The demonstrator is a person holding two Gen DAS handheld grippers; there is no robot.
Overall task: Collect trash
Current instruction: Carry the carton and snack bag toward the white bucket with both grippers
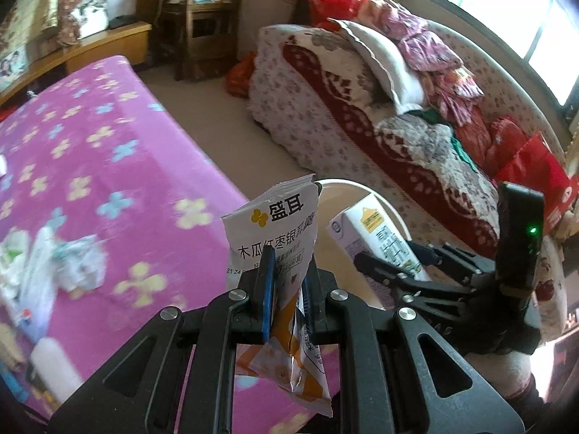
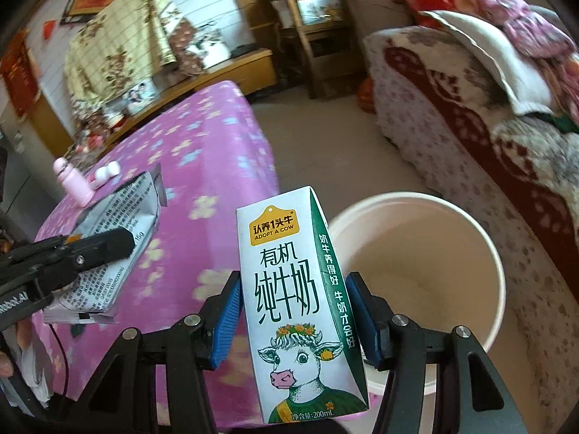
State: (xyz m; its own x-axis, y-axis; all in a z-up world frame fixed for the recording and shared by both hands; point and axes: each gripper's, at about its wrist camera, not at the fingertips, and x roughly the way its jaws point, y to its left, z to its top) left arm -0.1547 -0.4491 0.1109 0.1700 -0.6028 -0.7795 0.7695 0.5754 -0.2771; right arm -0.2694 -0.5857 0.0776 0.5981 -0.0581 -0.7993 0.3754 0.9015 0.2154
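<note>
My left gripper (image 1: 286, 285) is shut on a white and orange snack wrapper (image 1: 278, 231), held upright above the edge of the pink bed; the same gripper (image 2: 123, 244) and the wrapper's printed back (image 2: 119, 224) show at the left of the right wrist view. My right gripper (image 2: 293, 311) is shut on a white and green milk carton (image 2: 293, 289), held upright just left of a white round bucket (image 2: 481, 246) on the floor. The carton (image 1: 376, 235) and the bucket's rim (image 1: 362, 186) also show in the left wrist view. Crumpled wrappers and tissues (image 1: 54, 264) lie on the bed.
A bed with a pink flowered cover (image 1: 108, 144) fills the left. A sofa (image 1: 362, 108) piled with blankets and clothes runs along the right. Beige floor (image 2: 325, 152) lies between them. A pink bottle (image 2: 72, 181) stands on the bed. Wooden furniture (image 2: 311, 36) stands at the back.
</note>
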